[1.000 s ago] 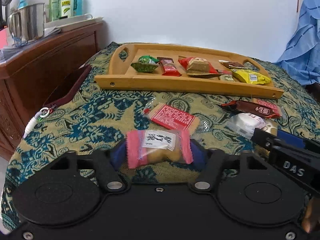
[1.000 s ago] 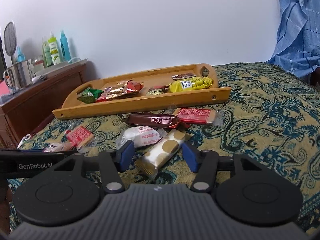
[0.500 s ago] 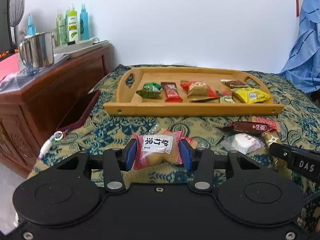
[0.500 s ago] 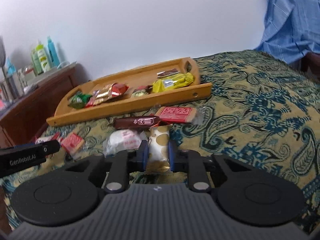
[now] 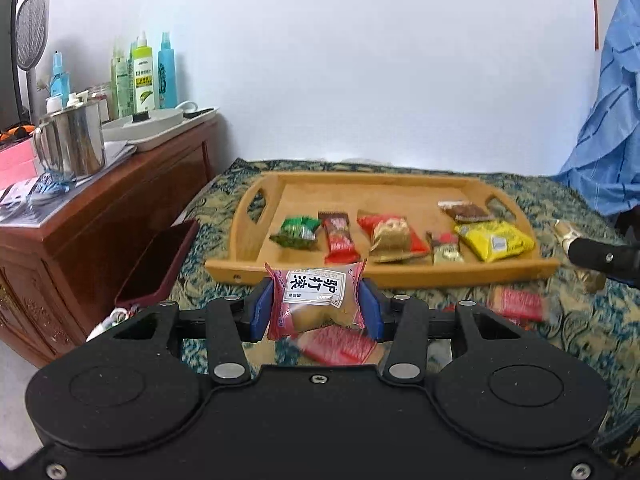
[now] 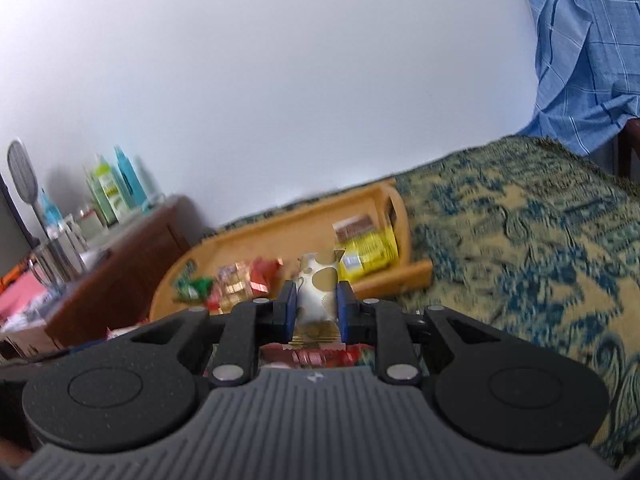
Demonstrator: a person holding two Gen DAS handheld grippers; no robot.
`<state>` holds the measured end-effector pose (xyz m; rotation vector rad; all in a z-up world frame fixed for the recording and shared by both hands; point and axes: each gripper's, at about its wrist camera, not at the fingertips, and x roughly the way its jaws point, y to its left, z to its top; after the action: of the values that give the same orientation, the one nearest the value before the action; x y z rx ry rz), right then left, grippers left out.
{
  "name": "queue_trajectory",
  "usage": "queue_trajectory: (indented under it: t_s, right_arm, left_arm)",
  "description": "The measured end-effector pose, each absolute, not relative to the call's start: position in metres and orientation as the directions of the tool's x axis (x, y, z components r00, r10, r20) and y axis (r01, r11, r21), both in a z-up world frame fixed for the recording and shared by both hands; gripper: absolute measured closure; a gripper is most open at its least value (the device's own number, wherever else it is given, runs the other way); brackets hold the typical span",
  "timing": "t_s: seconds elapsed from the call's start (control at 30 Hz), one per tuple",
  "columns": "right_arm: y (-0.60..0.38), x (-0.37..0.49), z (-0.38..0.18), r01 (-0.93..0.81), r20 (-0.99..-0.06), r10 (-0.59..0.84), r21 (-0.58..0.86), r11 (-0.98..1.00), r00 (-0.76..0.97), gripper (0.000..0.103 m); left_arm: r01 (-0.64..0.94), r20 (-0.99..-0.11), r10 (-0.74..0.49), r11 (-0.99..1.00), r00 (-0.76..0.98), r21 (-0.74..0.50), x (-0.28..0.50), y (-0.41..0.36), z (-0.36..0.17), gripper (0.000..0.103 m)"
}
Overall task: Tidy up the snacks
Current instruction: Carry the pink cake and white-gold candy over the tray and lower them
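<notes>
My left gripper is shut on a pink-wrapped snack with a white label, lifted above the bedspread just in front of the wooden tray. The tray holds several wrapped snacks: green, red, gold on red and yellow. My right gripper is shut on a white snack bar with gold dots, raised and tilted, with the tray behind it. In the left wrist view the right gripper's tip shows at the right with the gold bar's end.
Red wrapped snacks lie on the patterned bedspread below the grippers. A wooden cabinet at the left carries a steel mug, bottles and a white tray. Blue checked cloth hangs at the right.
Both grippers closed on their snacks and lifted them off the bedspread. The right gripper rolled and swung so the tray now lies straight ahead of it.
</notes>
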<state>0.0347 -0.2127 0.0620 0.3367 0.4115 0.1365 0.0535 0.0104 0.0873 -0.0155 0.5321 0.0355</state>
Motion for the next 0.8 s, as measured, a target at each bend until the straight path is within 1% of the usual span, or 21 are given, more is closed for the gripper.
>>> queue_trajectory:
  t_s: [0.4, 0.53, 0.67, 0.8]
  right_arm:
    - [-0.231, 0.088, 0.118, -0.139, -0.301, 0.254, 0.356, 0.924, 0.919, 0.079]
    - [-0.234, 0.112, 0.123, -0.152, -0.308, 0.278, 0.375, 0.915, 0.910, 0.079]
    - [-0.228, 0.128, 0.122, -0.153, -0.325, 0.274, 0.352, 0.923, 0.905, 0.079]
    - [-0.220, 0.141, 0.121, -0.164, -0.337, 0.275, 0.322, 0.932, 0.901, 0.079]
  left_arm:
    - [-0.011, -0.499, -0.024, 0.998, 0.866, -0.066, 0.099, 0.019, 0.130, 0.059]
    - [-0.009, -0.500, -0.026, 0.998, 0.866, -0.068, 0.119, 0.018, 0.138, 0.059]
    - [-0.012, -0.509, -0.027, 0.997, 0.860, -0.072, 0.137, 0.015, 0.139, 0.059]
    - [-0.015, -0.532, -0.042, 0.995, 0.846, -0.102, 0.155, 0.014, 0.136, 0.059]
